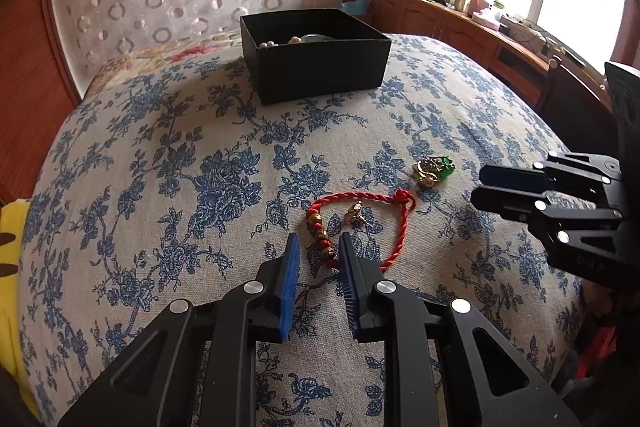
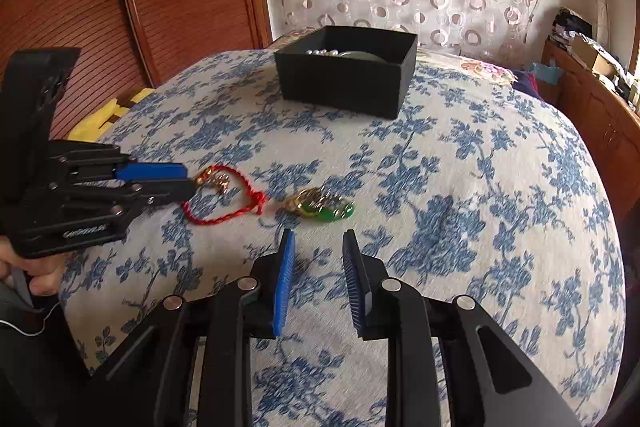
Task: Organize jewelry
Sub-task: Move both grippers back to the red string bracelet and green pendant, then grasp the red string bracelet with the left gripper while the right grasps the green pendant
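Observation:
A red cord bracelet [image 1: 402, 227] with gold and red beads lies on the blue-flowered bedspread [image 1: 180, 167]. A small gold piece [image 1: 356, 215] sits inside its loop. My left gripper [image 1: 319, 241] is open low over the cloth. The beaded stretch lies between its blue pads, which stand clear of it. A green and gold pendant [image 2: 320, 209] lies just beyond my open right gripper [image 2: 318, 235], which holds nothing. The right wrist view shows the left gripper [image 2: 190, 179] at the bracelet [image 2: 224, 215]. A black box [image 1: 320, 67] farther back holds pearls and a pale bangle.
A yellow cloth [image 2: 100, 115] lies at the bed's left edge. A wooden cabinet [image 1: 460, 27] crowded with small things runs under the window on the right. A hand [image 2: 36, 275] holds the left gripper's grip. Bare bedspread lies between the jewelry and the box [image 2: 344, 87].

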A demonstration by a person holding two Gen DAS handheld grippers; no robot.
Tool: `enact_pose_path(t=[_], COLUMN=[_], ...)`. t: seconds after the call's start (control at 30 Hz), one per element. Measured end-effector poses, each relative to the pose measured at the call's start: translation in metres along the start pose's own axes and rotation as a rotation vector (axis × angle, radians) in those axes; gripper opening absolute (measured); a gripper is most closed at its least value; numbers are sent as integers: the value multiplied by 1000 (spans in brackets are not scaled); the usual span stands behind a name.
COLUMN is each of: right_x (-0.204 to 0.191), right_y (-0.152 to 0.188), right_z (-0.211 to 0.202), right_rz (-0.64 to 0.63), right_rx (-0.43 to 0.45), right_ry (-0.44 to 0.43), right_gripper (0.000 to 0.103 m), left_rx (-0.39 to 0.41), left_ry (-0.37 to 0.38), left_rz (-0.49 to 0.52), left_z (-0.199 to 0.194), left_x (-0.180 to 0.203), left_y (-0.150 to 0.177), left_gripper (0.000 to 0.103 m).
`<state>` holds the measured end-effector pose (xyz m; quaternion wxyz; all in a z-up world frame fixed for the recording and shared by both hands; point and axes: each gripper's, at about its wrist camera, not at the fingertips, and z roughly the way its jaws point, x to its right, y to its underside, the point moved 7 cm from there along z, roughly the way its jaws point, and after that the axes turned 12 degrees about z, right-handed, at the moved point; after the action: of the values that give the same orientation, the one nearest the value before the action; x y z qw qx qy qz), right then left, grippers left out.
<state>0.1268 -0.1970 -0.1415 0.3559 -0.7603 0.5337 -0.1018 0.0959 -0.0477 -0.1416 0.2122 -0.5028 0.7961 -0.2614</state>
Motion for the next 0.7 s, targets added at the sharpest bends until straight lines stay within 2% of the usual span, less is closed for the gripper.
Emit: enact_pose_path(t=[0.2, 0.3, 0.37, 0.57, 0.7], right_x=[-2, -4, -4, -4, -3], right_y=[4, 5, 6, 6, 6], right_z=[3, 3, 3, 3, 4], right_rz=[-10, -24, -24, -17, -12], right_rx=[2, 5, 7, 6, 3], right_ry=[14, 20, 21, 19, 14], right_gripper=[27, 27, 27, 27, 27], left_rx=[0, 5, 17, 117, 154], left_ry=[-22, -36, -20, -24, -23], left_rz=[11, 14, -6, -55, -68], left_z=[3, 2, -1, -25, -33], left_x=[1, 1, -1, -4, -3], left_y=[-2, -1, -1, -8, -10], left_gripper=[19, 7, 6, 6, 6])
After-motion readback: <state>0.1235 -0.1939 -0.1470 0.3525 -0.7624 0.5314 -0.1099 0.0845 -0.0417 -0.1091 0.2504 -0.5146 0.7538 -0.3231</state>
